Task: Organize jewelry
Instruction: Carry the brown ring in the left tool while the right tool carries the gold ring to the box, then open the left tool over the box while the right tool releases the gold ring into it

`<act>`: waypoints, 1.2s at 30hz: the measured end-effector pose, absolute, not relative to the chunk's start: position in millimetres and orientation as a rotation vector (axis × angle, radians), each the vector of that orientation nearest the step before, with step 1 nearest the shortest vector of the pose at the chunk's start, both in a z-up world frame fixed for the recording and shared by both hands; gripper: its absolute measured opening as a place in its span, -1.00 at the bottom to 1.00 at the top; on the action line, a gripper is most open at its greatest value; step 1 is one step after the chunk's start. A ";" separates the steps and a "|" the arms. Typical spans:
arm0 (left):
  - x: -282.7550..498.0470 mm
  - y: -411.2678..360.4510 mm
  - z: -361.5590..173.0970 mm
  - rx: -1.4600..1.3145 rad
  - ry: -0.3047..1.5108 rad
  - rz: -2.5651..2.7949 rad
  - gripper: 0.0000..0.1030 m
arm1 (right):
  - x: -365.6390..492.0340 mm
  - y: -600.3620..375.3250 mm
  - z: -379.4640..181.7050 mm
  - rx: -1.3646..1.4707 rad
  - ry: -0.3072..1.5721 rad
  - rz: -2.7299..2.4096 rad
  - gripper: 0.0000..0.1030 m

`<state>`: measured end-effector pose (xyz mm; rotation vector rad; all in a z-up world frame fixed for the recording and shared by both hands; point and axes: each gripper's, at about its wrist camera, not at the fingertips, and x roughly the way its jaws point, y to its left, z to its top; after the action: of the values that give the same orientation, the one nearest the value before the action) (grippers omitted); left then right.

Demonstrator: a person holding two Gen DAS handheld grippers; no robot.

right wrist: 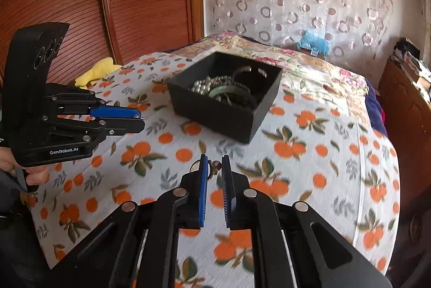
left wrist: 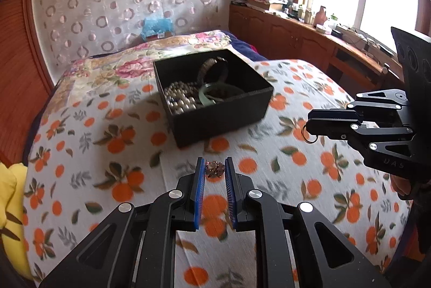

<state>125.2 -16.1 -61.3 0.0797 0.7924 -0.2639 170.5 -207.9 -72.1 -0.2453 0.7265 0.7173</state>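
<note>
A black open box (left wrist: 212, 97) (right wrist: 223, 97) stands on the bed and holds a pearl strand (left wrist: 180, 99), a green bangle (left wrist: 215, 97) and a dark bracelet (left wrist: 212, 67). My left gripper (left wrist: 214, 167) is shut on a small pinkish flower brooch (left wrist: 214, 169), held above the bedspread in front of the box. My right gripper (right wrist: 214, 167) is shut on a small ring-shaped piece (right wrist: 215, 167) with a thin loop (right wrist: 194, 166) sticking out left; in the left wrist view the right gripper (left wrist: 309, 126) is right of the box, the loop (left wrist: 309, 134) hanging at its tip.
The bed has an orange-print cover (left wrist: 269, 153) and a floral quilt (left wrist: 113, 67) behind the box. A yellow cloth (right wrist: 97, 70) lies at the left edge. A wooden cabinet (left wrist: 296, 37) with clutter runs under the window at right.
</note>
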 end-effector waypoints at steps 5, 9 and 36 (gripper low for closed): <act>141.0 -12.2 -54.4 0.079 0.784 -0.257 -0.73 | 190.8 -196.3 -54.5 -0.265 0.685 0.721 -0.78; 151.0 -8.4 -49.5 0.078 0.776 -0.254 -0.73 | 209.3 -188.7 -42.3 -0.264 0.657 0.725 -0.78; 220.2 -8.0 -37.0 0.083 0.746 -0.248 -0.73 | 258.7 -178.1 -67.6 -0.120 0.651 0.741 -0.77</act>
<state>220.2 -8.0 -37.0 0.0832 0.7455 -0.2481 258.7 -178.1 -67.6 -0.1195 0.6511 0.7410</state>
